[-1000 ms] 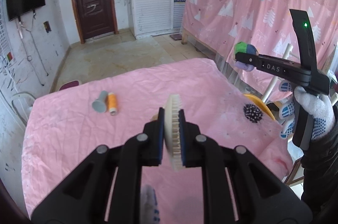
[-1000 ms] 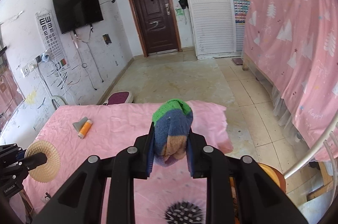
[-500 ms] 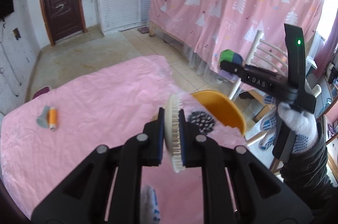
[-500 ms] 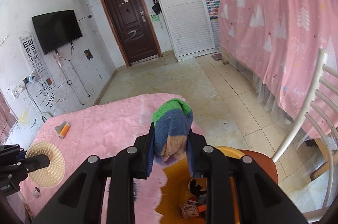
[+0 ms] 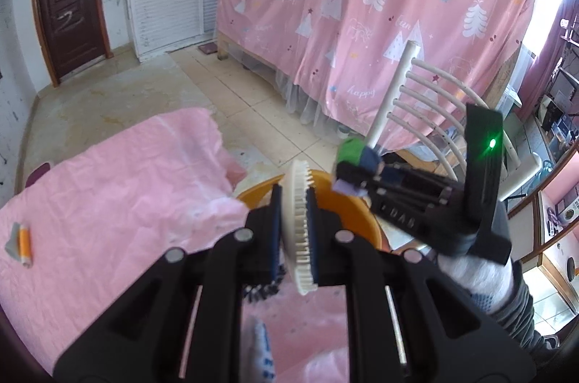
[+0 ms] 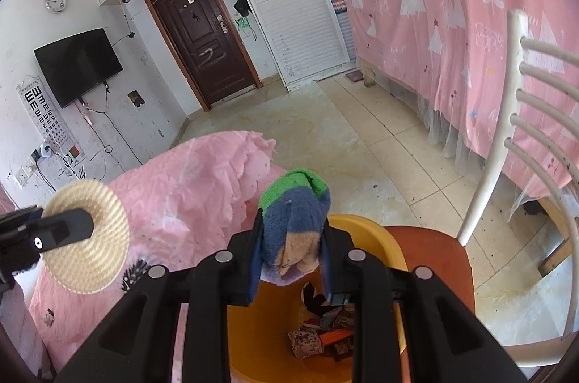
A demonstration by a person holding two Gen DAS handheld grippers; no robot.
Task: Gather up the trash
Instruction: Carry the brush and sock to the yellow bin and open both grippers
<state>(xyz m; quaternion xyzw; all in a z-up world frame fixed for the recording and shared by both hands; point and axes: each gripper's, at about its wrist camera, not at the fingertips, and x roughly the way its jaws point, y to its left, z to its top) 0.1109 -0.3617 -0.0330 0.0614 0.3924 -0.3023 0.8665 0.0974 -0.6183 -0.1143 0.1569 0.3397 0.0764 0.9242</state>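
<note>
The pink sheet (image 6: 188,187) covering the table fills the left of both my views, its near edge cut off by my own black frames. Beside it stands the white chair (image 6: 506,144) with an orange seat; only part of its slatted back shows, the rest runs out of view on the right. On that seat sits the orange bin (image 6: 376,234), and I see just an arc of its rim past my left fingers, while from the right I look straight down into it. Wrappers (image 6: 307,341) lie at its bottom, crumpled and partly hidden behind my right fingers, so I cannot count them.

My right gripper (image 6: 291,247) is closed on a rolled sock (image 6: 295,205), green at the top, blue, then tan, held directly over the bin's mouth. My left gripper (image 5: 294,224) is clamped on a round straw coaster (image 5: 299,220), seen edge-on from its own camera and as a woven disc from the other; it hangs near the bin's rim at the table edge.

A black spiky thing (image 6: 134,272) lies on the sheet, mostly hidden behind the coaster and my fingers, so I cannot name it. Far left, an orange thread spool (image 5: 24,240) lies against something grey, blurred.
</note>
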